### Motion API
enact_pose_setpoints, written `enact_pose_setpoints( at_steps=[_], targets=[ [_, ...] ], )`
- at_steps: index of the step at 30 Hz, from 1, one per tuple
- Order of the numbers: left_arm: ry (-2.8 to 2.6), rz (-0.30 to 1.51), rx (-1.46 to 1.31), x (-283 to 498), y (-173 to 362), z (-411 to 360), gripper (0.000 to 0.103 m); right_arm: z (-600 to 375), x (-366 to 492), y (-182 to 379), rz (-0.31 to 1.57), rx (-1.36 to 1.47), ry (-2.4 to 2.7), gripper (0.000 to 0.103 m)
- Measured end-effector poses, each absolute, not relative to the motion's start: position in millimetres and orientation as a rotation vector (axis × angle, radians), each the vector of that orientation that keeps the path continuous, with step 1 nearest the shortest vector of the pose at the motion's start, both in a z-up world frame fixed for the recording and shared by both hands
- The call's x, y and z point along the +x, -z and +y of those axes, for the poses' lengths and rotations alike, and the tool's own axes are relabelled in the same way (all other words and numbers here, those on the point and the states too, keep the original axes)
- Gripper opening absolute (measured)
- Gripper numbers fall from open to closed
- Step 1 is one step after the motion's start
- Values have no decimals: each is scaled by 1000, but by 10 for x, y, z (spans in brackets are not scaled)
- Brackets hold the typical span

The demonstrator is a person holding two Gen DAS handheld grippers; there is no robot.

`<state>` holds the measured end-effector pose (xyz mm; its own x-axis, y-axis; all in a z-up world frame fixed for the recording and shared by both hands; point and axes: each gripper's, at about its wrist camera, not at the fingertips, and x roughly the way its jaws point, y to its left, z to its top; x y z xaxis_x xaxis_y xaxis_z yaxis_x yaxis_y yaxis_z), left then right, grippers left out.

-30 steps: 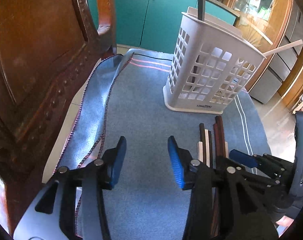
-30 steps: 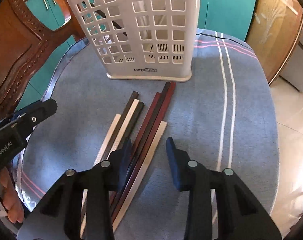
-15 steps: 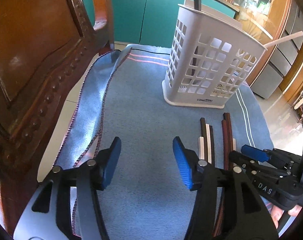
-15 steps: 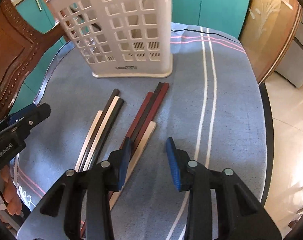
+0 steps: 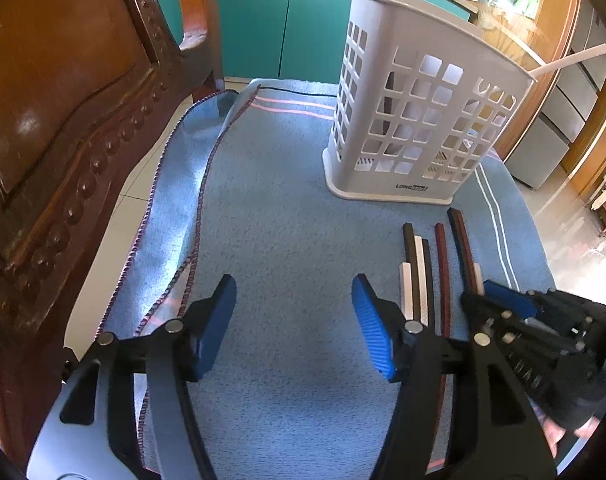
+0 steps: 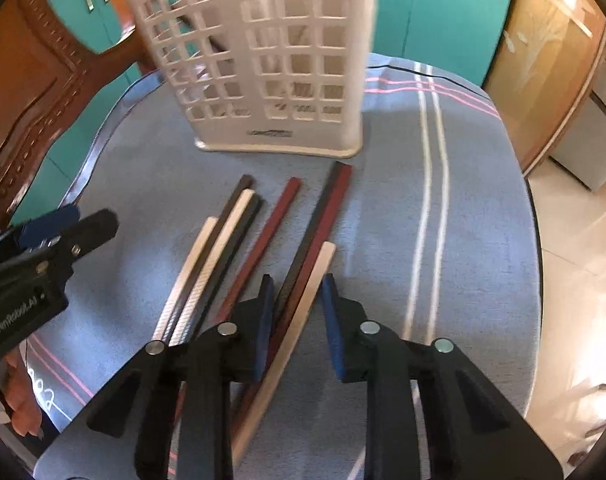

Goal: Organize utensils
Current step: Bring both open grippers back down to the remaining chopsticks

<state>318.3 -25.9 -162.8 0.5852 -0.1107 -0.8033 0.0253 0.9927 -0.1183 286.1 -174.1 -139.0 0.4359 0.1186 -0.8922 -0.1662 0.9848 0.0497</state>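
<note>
Teal cupboards and a carved wooden chair [image 5: 63, 120] stand behind the bench, which is covered by a blue cloth [image 5: 287, 240]. On the cloth stands a white slotted basket [image 5: 419, 120], upright, with a dark stick and a pale stick already poking out of its top. Just in front of it lie the loose chopsticks [image 6: 239, 240], dark, red-brown and pale, side by side and pointing toward the basket. So the sorting looks only begun: two pieces are in and about seven remain on the cloth.

The left gripper [image 5: 293, 320] hovers over bare cloth, its fingers opening with nothing between them. The right gripper [image 6: 295, 320] straddles the rightmost chopsticks, its fingers closing around a dark, a red-brown and a pale one, not yet pressing them.
</note>
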Motion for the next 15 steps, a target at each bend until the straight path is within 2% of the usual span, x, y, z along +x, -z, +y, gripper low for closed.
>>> enact_pose_setpoints(
  at_steps=[3, 5, 7, 15],
  targets=[
    [79, 947, -101, 3193, 1637, -246, 62, -1842, 2879, 1360, 1099, -19, -155, 21],
    [81, 945, -101, 3190, 1637, -245, 62, -1905, 2891, 1340, 1090, 3, -137, 14],
    [83, 945, -99, 3186, 1635, -253, 63, -1942, 2880, 1298, 1067, 17, -125, 11],
    [93, 953, -87, 3194, 1663, -296, 65, -2042, 2919, 1306, 1081, 23, -103, 12]
  ],
)
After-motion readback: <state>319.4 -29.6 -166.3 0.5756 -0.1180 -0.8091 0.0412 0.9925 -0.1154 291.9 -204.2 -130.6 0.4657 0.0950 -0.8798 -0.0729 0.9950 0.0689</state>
